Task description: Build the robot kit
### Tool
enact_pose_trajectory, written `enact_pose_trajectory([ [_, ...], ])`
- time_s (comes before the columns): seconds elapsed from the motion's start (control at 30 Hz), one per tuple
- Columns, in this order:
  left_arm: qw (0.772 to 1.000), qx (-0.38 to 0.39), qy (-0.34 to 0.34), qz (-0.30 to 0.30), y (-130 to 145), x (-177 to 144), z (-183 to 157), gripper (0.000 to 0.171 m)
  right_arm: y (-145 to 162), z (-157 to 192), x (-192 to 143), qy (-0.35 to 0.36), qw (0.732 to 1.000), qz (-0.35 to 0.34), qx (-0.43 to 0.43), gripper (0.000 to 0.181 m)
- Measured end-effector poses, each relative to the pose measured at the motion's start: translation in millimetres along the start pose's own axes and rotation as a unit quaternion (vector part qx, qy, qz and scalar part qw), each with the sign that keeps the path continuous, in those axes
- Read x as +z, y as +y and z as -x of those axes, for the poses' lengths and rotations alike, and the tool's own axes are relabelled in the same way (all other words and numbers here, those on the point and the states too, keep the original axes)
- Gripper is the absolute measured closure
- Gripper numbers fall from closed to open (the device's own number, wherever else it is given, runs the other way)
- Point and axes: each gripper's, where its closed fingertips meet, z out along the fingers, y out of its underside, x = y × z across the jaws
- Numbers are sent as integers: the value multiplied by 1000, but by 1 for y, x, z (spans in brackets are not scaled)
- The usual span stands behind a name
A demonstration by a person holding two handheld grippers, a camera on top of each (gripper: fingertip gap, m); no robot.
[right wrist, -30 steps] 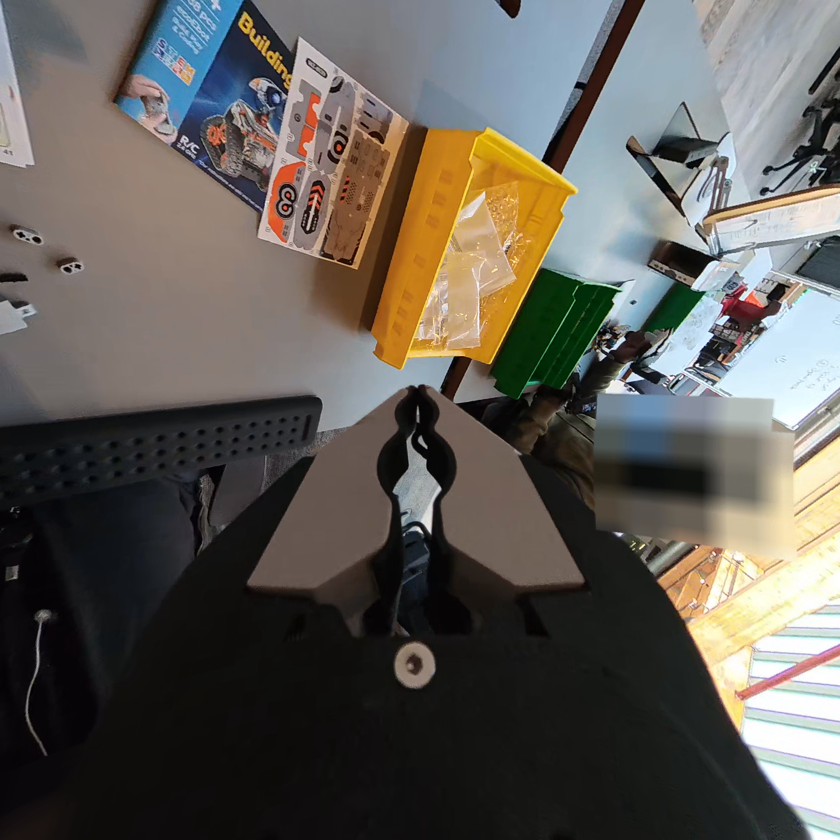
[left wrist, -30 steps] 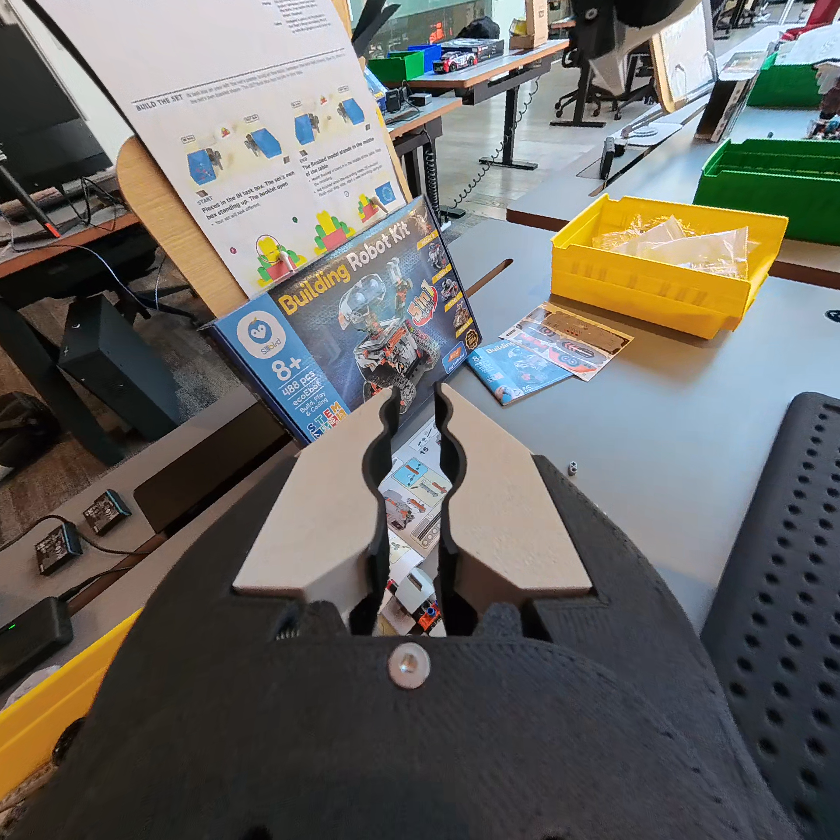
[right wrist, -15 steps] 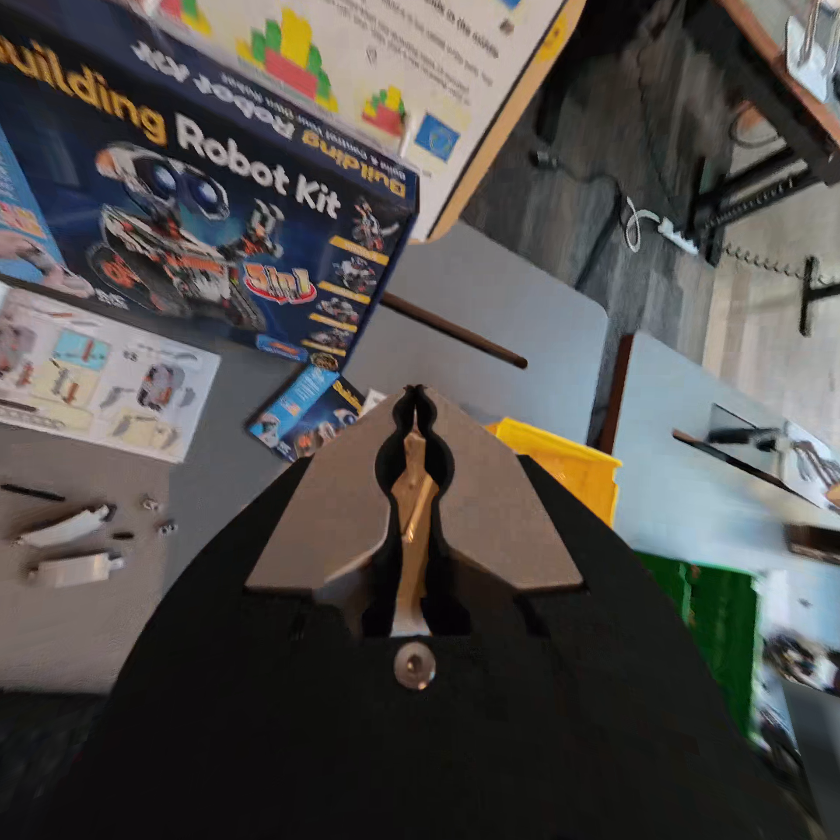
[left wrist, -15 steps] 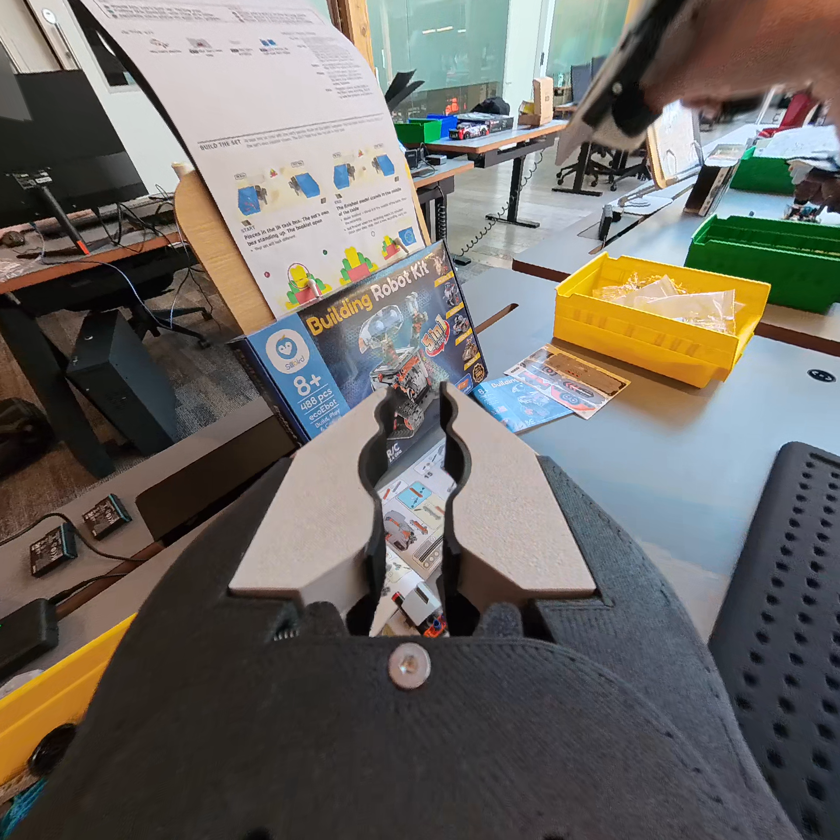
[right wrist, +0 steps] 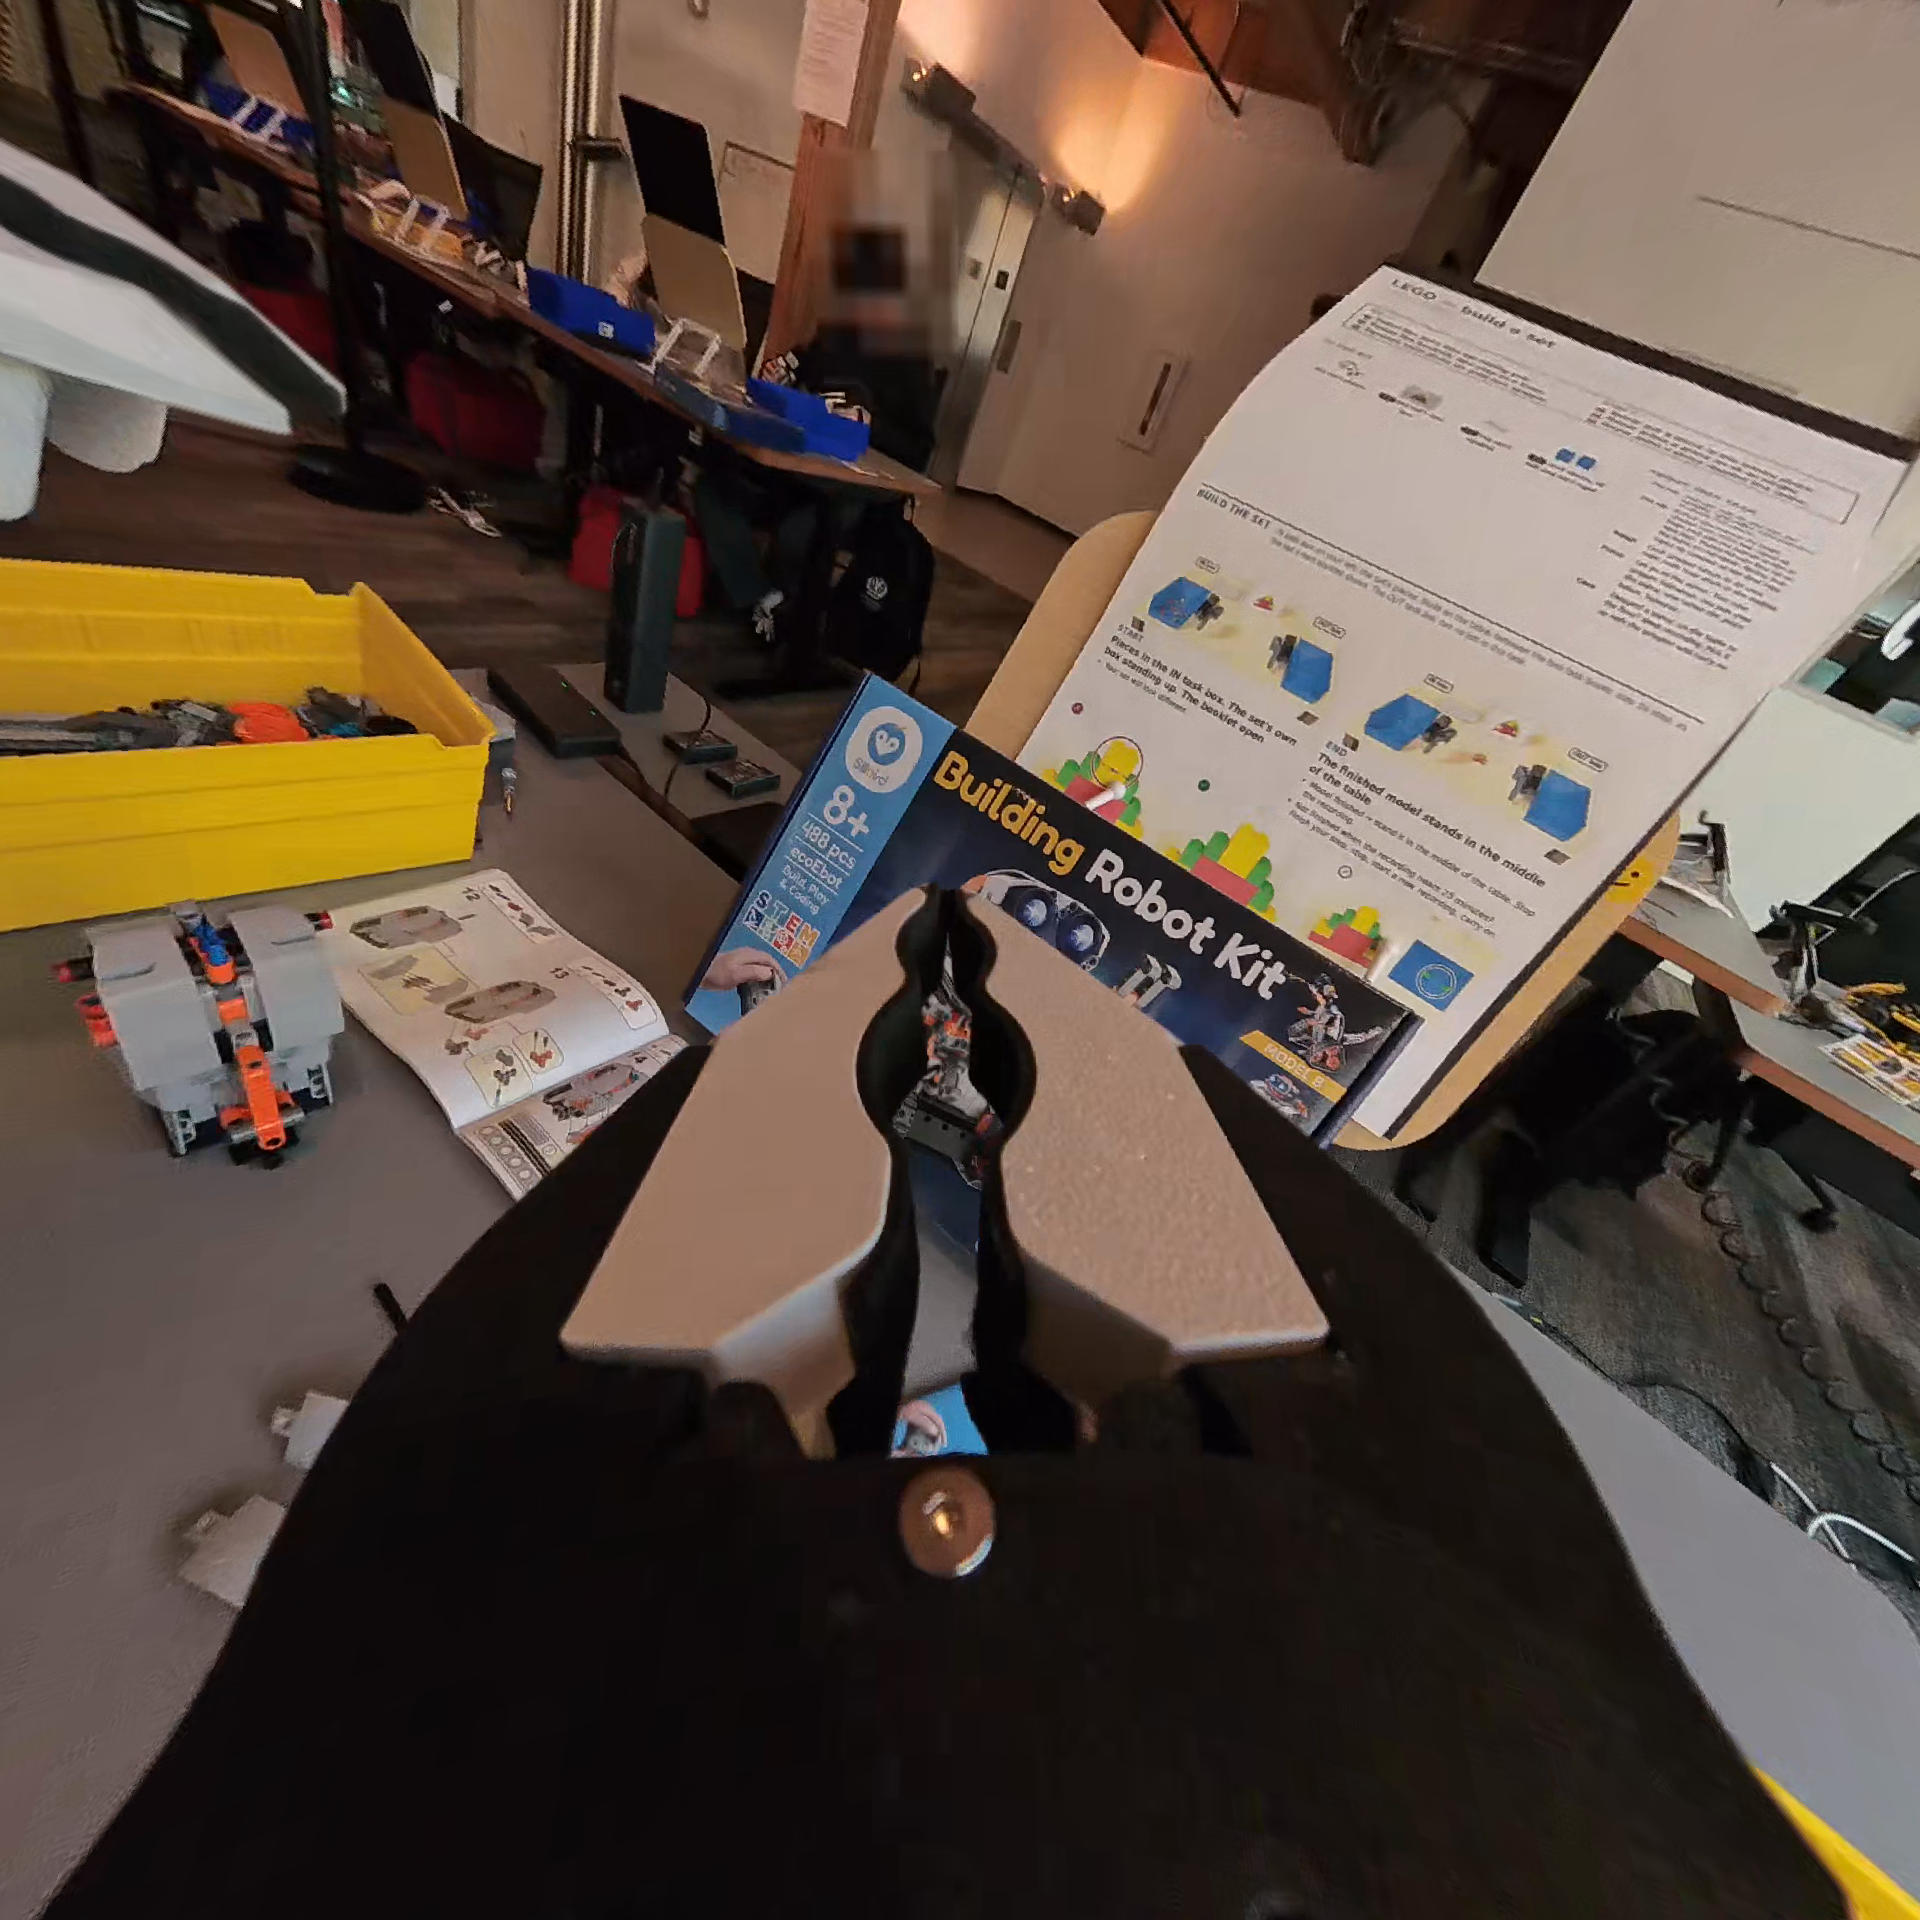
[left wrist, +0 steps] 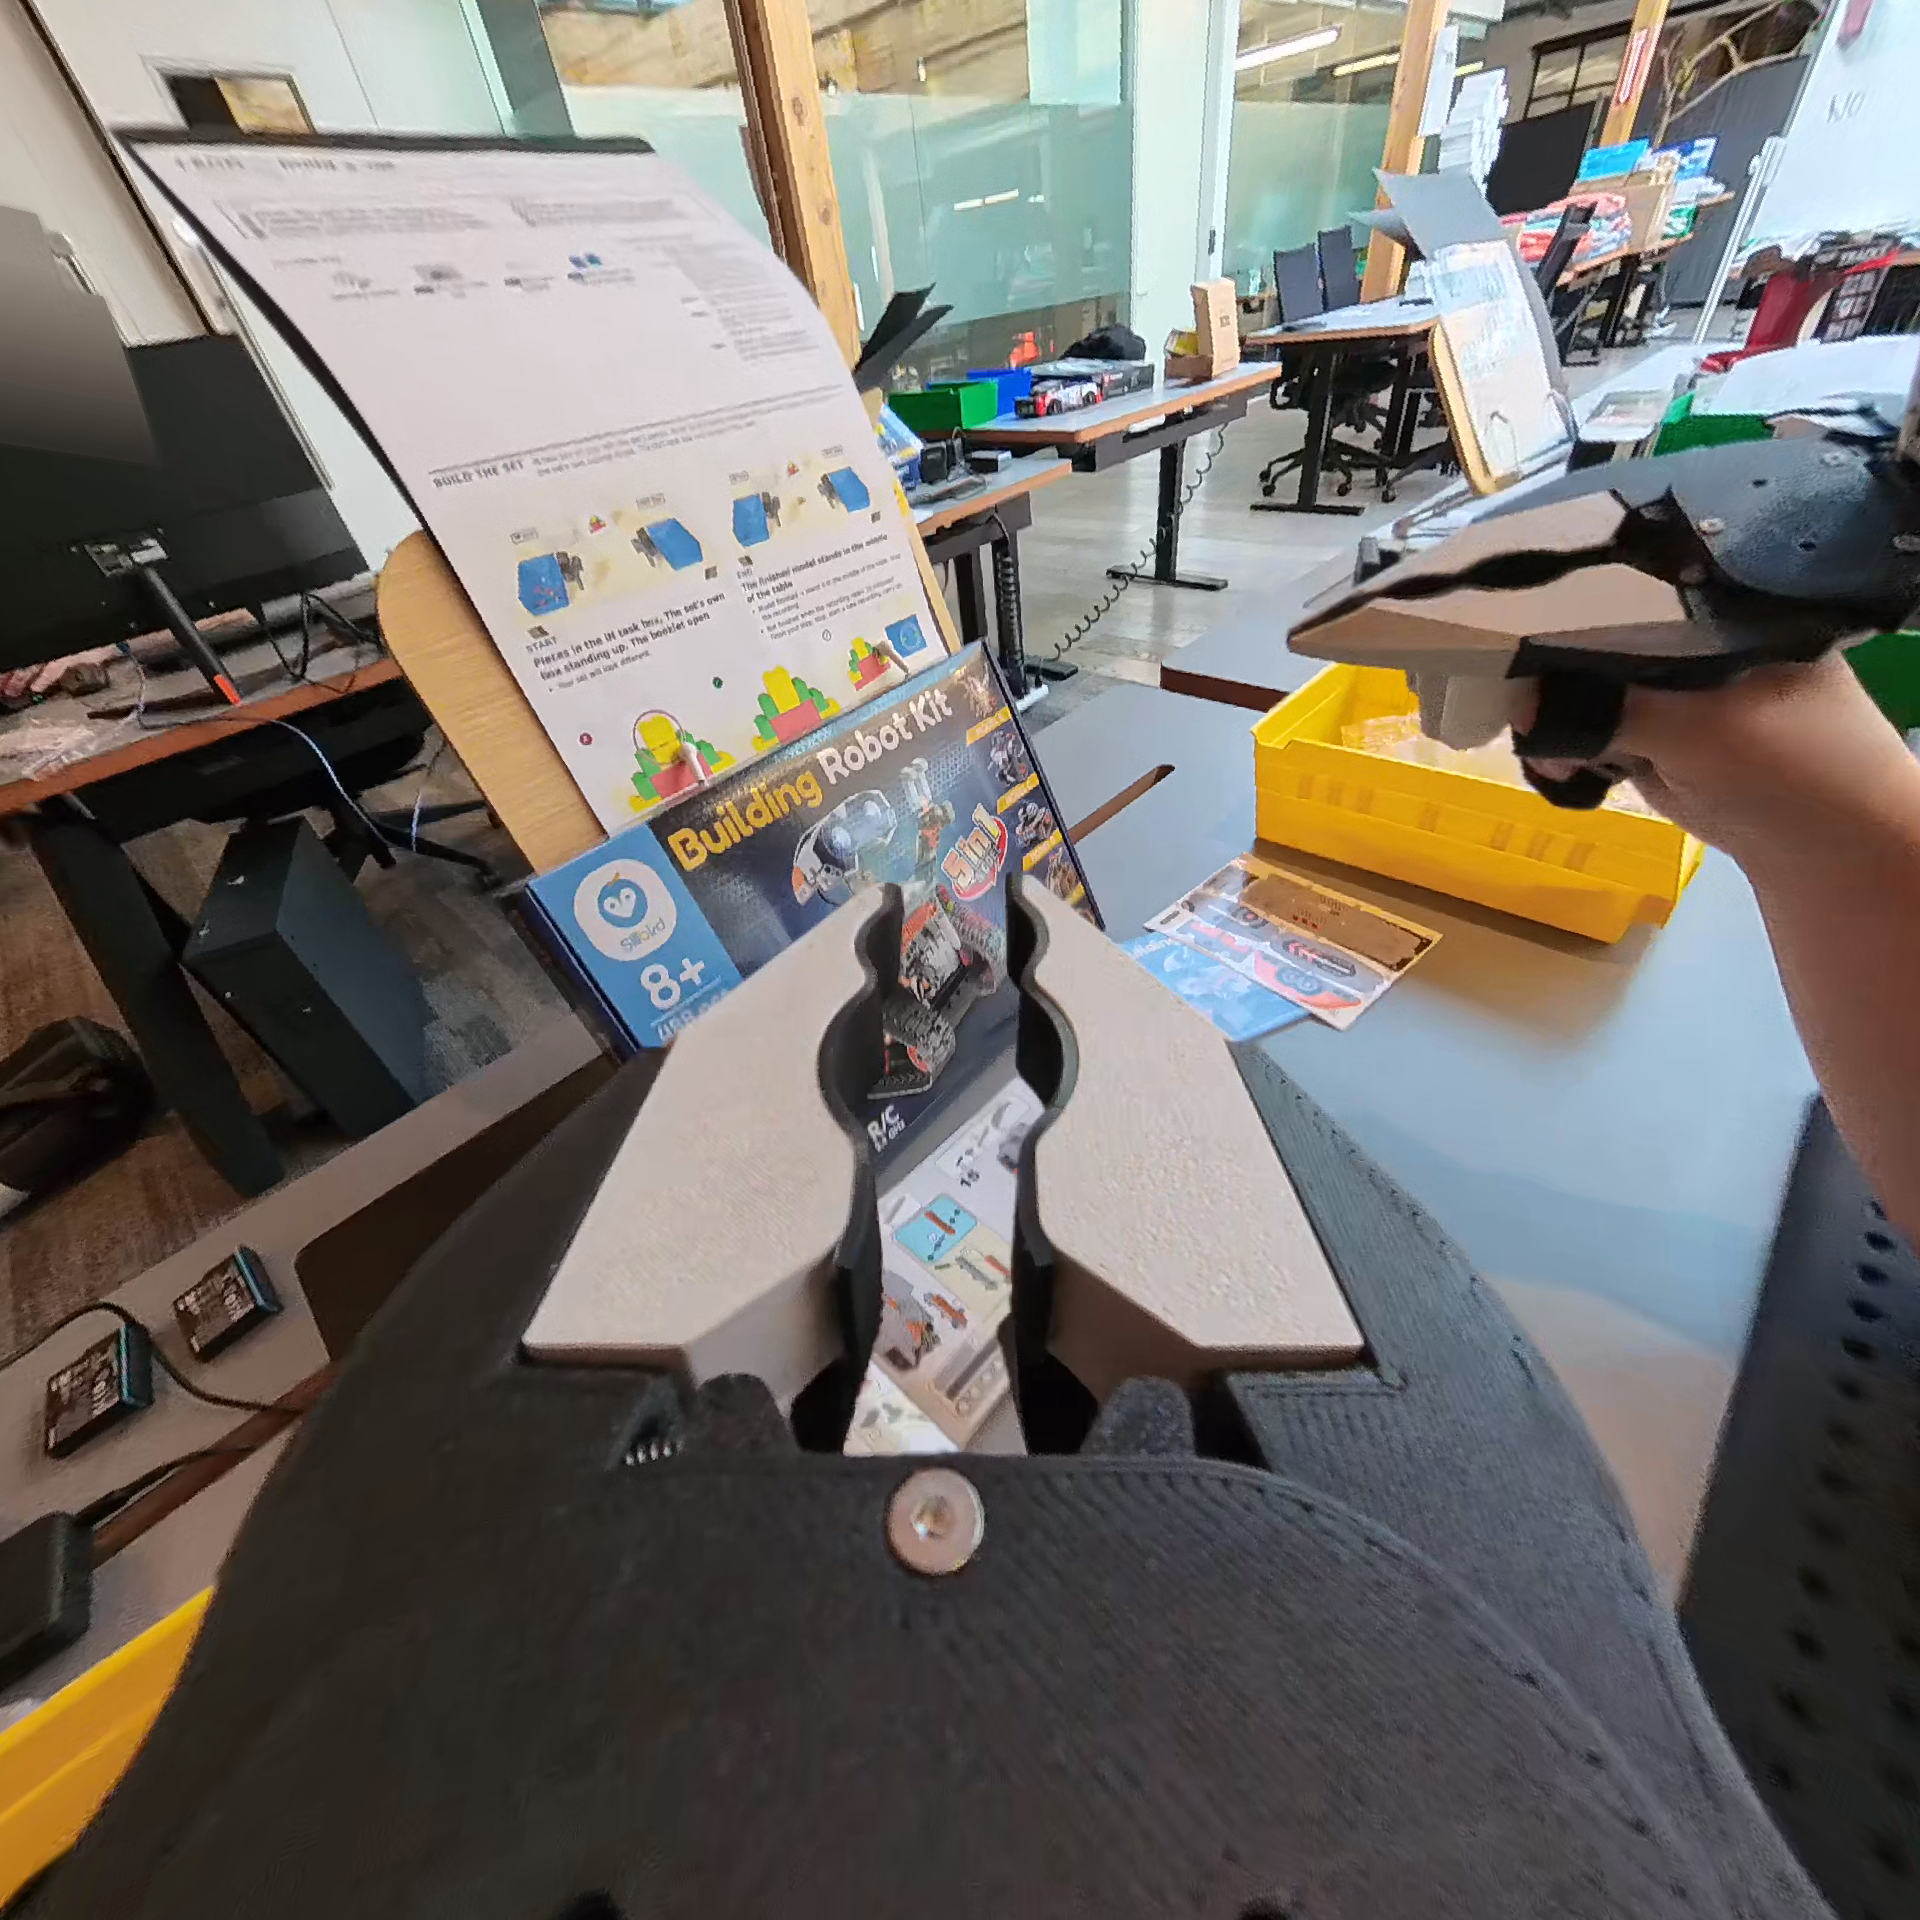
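My left gripper (left wrist: 954,891) is open with nothing between its fingers. It hovers above the grey table (left wrist: 1507,1122) and points at a dark blue robot kit box (left wrist: 831,862) standing upright. An open instruction booklet (left wrist: 940,1247) lies under its jaws. My right gripper (right wrist: 940,902) is shut, tips touching, with nothing visible between them. It points at the same box (right wrist: 1122,935). It also shows in the left wrist view (left wrist: 1455,613), held in a hand above the table. A partly built grey and orange model (right wrist: 218,1023) stands left of the booklet (right wrist: 488,997).
A yellow bin (right wrist: 239,821) of loose parts sits behind the model. Another yellow bin (left wrist: 1455,831) with clear bags sits at the right, a sticker sheet (left wrist: 1294,935) before it. A printed sheet on a wooden board (left wrist: 623,436) stands behind the box. Small white pieces (right wrist: 234,1548) lie near the table's front. A black perforated panel (left wrist: 1818,1558) is at the right. One gripper's finger ends stand about 20 cm off the other's. The right tips stand about 35 cm off the black perforated panel (left wrist: 1818,1558).
My right gripper swung from looking down at the table's right side to facing the box, staying shut. My left gripper tilted up, its jaws a little wider than a second ago.
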Motion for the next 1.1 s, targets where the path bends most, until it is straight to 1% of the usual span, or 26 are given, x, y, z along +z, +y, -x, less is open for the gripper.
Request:
enact_pose_trajectory([
  [0.1, 1000, 5, -12, -23, -9, 3, -1, 154, 13, -5, -3, -8, 999, 42, -22, 181],
  [0.27, 998, 12, -16, -51, -21, 7, -10, 154, 28, -12, 0, -49, 997, 60, -24, 181],
  [0.43, 999, 2, -5, -51, -23, 13, -24, 154, 50, -19, 9, -69, 995, 68, 4, 181],
  [0.53, 999, -23, -20, -41, -19, 19, -23, 152, 62, -14, 19, -93, 993, 67, 16, 181],
  [0.67, 996, -65, -36, -48, -9, 29, -15, 154, 78, -5, 32, -114, 990, 77, 22, 181],
  [0.87, 998, -45, -43, 16, 26, 39, 0, 157, 99, 7, 44, -144, 984, 96, 38, 181],
  [0.93, 998, -43, -43, 33, 35, 41, 4, 159, 103, 9, 48, -145, 984, 101, 39, 181],
  [1.03, 997, -39, -54, 45, 42, 44, 14, 160, 109, 12, 53, -151, 982, 108, 41, 181],
  [1.1, 997, -42, -48, 40, 42, 46, 14, 161, 112, 12, 54, -151, 982, 107, 48, 181],
])
